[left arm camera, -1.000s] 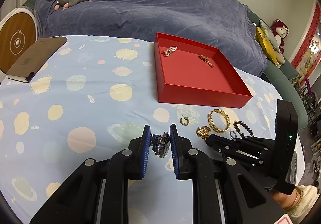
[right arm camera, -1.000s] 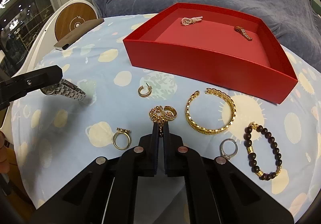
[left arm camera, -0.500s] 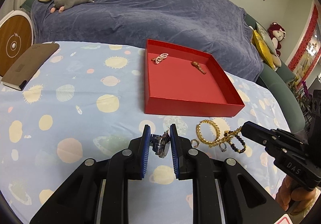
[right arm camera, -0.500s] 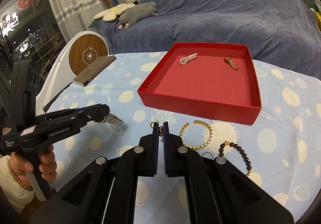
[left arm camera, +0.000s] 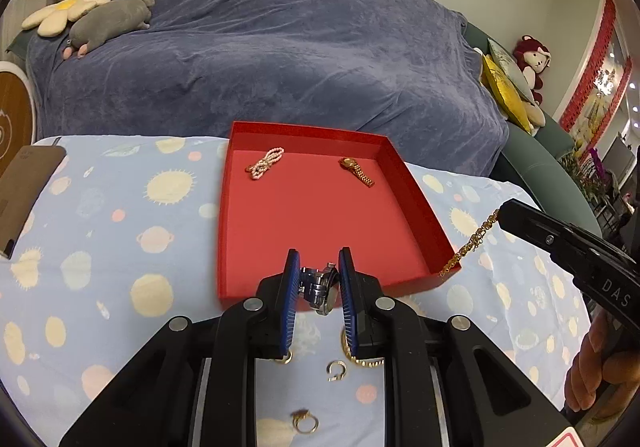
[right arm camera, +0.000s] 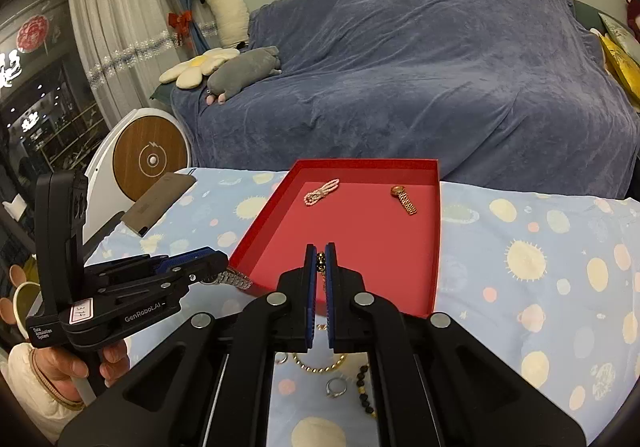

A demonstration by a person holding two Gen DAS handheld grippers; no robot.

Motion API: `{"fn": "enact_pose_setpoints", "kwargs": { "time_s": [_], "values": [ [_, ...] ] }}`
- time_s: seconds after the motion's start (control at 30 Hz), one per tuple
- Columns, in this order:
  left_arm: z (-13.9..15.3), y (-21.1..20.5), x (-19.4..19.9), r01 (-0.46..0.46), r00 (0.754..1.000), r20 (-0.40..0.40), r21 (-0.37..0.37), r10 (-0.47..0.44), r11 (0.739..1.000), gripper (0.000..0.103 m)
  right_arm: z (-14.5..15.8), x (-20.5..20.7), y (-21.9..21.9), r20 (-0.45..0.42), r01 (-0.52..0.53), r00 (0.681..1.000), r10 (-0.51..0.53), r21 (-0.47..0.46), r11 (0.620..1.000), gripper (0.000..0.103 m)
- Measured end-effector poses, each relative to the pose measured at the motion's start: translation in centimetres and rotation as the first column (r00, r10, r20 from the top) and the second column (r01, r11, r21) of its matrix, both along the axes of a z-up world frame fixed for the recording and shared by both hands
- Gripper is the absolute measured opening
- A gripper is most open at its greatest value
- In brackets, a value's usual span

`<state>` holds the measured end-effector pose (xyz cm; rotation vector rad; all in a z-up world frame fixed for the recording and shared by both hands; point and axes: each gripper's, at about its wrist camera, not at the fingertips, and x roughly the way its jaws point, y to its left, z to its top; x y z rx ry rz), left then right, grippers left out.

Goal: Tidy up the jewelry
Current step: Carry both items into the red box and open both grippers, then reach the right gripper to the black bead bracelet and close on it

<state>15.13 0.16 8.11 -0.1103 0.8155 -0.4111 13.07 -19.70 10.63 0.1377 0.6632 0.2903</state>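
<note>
Holding a silver watch [left arm camera: 320,287] between the blue pads of the left claw [left arm camera: 319,279], clenched on it, case and part of the link band showing in the gap. Positioned above the near edge of the red tray [left arm camera: 224,207]; from the right wrist view the watch band [right arm camera: 234,279] hangs just beside the tray's near left corner.

Right claw [right arm camera: 319,259] clamped on a gold chain [left arm camera: 470,243], pads nearly touching. Chain dangling from the tip, lower end at the tray's near right corner in the left wrist view; contact with the rim not determinable. Only a short gold bit visible between the pads in the right wrist view.

Inside tray, far end: pearl strand [left arm camera: 265,163] left, gold watch [left arm camera: 357,171] right, well apart.

Loose on the counter [left arm camera: 100,247], patterned blue cloth, near side of tray: gold hoop earring [left arm camera: 336,371], gold ring [left arm camera: 305,422], gold bangle [right arm camera: 320,363] partly hidden behind claw body, silver ring [right arm camera: 336,387], dark bead bracelet [right arm camera: 362,387].

Brown flat case [right arm camera: 158,209] at far left of counter. Blue-covered sofa [left arm camera: 260,59] behind. Hand [right arm camera: 68,363] gripping left claw handle; fingers [left arm camera: 600,371] on right handle.
</note>
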Motion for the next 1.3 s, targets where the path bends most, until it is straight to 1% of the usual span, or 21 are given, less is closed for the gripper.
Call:
{"fn": "enact_pose_setpoints", "kwargs": {
  "time_s": [0.1, 0.33, 0.4, 0.53, 0.67, 0.77, 0.8, 0.83, 0.87, 0.93, 1.0, 1.1, 1.2, 1.3],
  "values": [
    [-0.4, -1.1, 3.0, 0.004, 1.000, -0.005, 0.006, -0.004, 1.000, 0.017, -0.5, 2.8, -0.5, -0.009, 0.015, 1.000, -0.015, -0.004, 1.000, 0.003],
    [-2.1, -2.4, 9.3, -0.025, 1.000, -0.012, 0.005, 0.025, 1.000, 0.017, -3.3, 9.4, -1.6, -0.061, 0.062, 0.996, -0.061, 0.015, 0.998, 0.003],
    [-2.6, -2.7, 10.7, -0.037, 0.999, -0.010, 0.015, 0.037, 0.999, 0.017, -4.2, 10.9, -1.6, -0.073, 0.072, 0.995, -0.072, 0.003, 0.997, 0.003],
    [-3.7, -2.6, 13.1, -0.043, 0.999, -0.026, 0.009, 0.043, 0.999, 0.017, -6.2, 13.4, -1.6, -0.111, 0.081, 0.990, -0.082, -0.014, 0.997, 0.003],
    [-4.7, -2.5, 13.9, -0.045, 0.998, -0.043, 0.016, 0.046, 0.999, 0.018, -7.8, 14.3, -1.6, -0.139, 0.086, 0.986, -0.091, -0.042, 0.995, 0.005],
    [-4.4, -2.1, 13.4, -0.064, 0.998, -0.014, 0.026, 0.065, 0.998, 0.027, -7.8, 13.6, -2.2, -0.136, 0.097, 0.985, -0.101, -0.036, 0.995, 0.007],
    [-4.1, -1.9, 13.1, -0.070, 0.998, -0.006, 0.030, 0.070, 0.997, 0.040, -7.6, 13.2, -2.4, -0.133, 0.102, 0.986, -0.105, -0.030, 0.994, 0.007],
    [-3.8, -1.7, 12.7, -0.078, 0.997, 0.005, 0.029, 0.078, 0.997, 0.047, -7.3, 12.6, -2.7, -0.131, 0.106, 0.985, -0.108, -0.021, 0.994, 0.010],
    [-3.4, -1.4, 12.2, -0.083, 0.996, 0.014, 0.027, 0.083, 0.996, 0.048, -6.9, 11.9, -2.9, -0.126, 0.111, 0.986, -0.111, -0.012, 0.994, 0.012],
    [-2.5, -0.8, 11.1, -0.087, 0.996, 0.020, 0.020, 0.087, 0.996, 0.056, -6.1, 10.1, -3.2, -0.111, 0.116, 0.987, -0.116, -0.005, 0.993, 0.028],
    [-1.6, 0.0, 9.7, -0.097, 0.995, 0.018, 0.003, 0.097, 0.995, 0.058, -5.0, 8.2, -3.4, -0.091, 0.115, 0.989, -0.115, -0.007, 0.993, 0.034],
    [-0.5, 1.3, 7.1, -0.107, 0.994, 0.014, -0.010, 0.108, 0.994, 0.059, -3.6, 4.7, -3.4, -0.070, 0.103, 0.992, -0.103, -0.008, 0.995, 0.035],
    [0.0, 2.1, 4.1, -0.116, 0.993, 0.024, 0.020, 0.115, 0.993, 0.059, -3.0, 1.4, -3.2, -0.069, 0.098, 0.993, -0.098, 0.005, 0.995, 0.036],
    [-0.2, 2.7, 1.2, -0.118, 0.993, 0.031, 0.044, 0.117, 0.992, 0.059, -3.2, -2.0, -2.8, -0.063, 0.098, 0.993, -0.099, -0.009, 0.995, 0.038]
  ]
}}
